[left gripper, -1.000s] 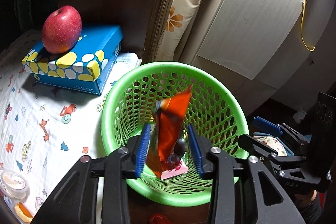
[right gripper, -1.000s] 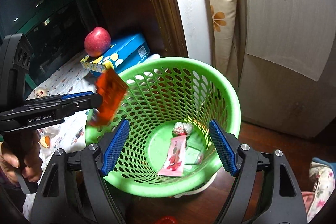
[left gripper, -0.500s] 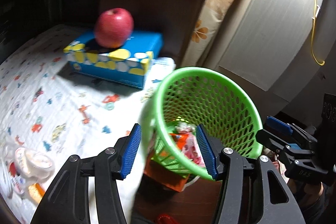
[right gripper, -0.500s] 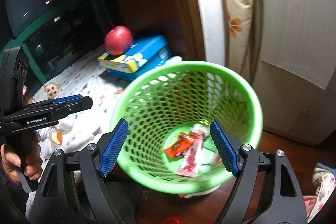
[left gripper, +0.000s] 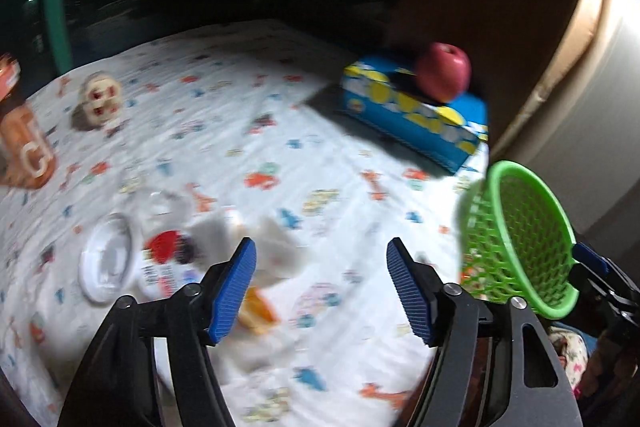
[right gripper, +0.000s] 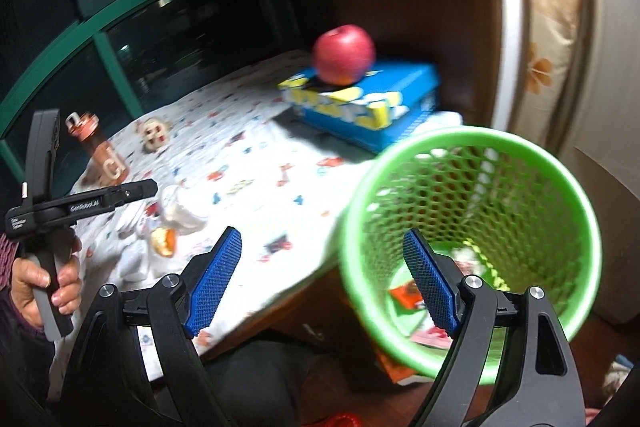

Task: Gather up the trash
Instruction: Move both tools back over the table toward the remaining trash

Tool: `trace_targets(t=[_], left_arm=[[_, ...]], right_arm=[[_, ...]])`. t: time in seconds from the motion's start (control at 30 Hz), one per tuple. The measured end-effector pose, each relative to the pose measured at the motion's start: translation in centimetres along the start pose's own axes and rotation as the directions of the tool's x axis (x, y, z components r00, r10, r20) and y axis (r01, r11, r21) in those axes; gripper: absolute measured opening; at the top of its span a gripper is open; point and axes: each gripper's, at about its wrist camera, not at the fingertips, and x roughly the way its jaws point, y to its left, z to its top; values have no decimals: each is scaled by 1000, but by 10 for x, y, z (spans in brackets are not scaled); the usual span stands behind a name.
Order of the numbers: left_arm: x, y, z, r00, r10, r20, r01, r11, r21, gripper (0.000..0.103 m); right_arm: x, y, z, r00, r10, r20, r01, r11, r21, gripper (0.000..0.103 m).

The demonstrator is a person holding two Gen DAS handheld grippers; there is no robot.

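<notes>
Two grippers are in view, both with their blue-padded jaws spread wide and nothing between them. Largest of all is the patterned tablecloth (left gripper: 320, 155), which spreads out ahead of and beneath the left gripper (left gripper: 320, 283) and lies ahead and to the left of the right gripper (right gripper: 320, 279). Next in size is the green mesh basket (right gripper: 560, 179), standing off the table's edge ahead and to the right of the right gripper, whose right finger crosses in front of its near wall; from the left gripper it sits just to the right, past the right finger. Inside it, at the bottom, lie wrappers, among them an orange wrapper (right gripper: 406, 295) just beside the right gripper's right pad. A blue tissue box (left gripper: 416, 115) sits far ahead and to the right of the left gripper, with a red apple (left gripper: 443, 72) resting on top. An orange bottle (left gripper: 24, 147) lies far to the left. Just ahead of the left gripper's left finger, the remaining trash is clustered on the cloth: a white round lid (left gripper: 106, 263), a small cup with red print (left gripper: 164, 259), crumpled white paper (left gripper: 276, 247) and an orange scrap (left gripper: 256, 311) close to the left pad. All are blurred. A small pale figure (left gripper: 100, 99) lies far ahead on the left.
</notes>
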Motion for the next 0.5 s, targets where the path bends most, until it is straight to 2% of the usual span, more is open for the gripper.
trace_targets(t=[0.13,0.23,0.5], left_arm=[[-6,54,-4,996,88,3,-87,994,-67,83],[-5,92,-6,992,124,-10,-124,986,-115,87],[16,155,-19,987,135,-81,-148,971,-186,90]], right_arm=[[13,26,2,999,39,-20,-40,999,-36,82],[23,45,2,997,68,-39,-71,996,-61,82],[47,96,-1,986,135,-93,-147,981,-130,83]])
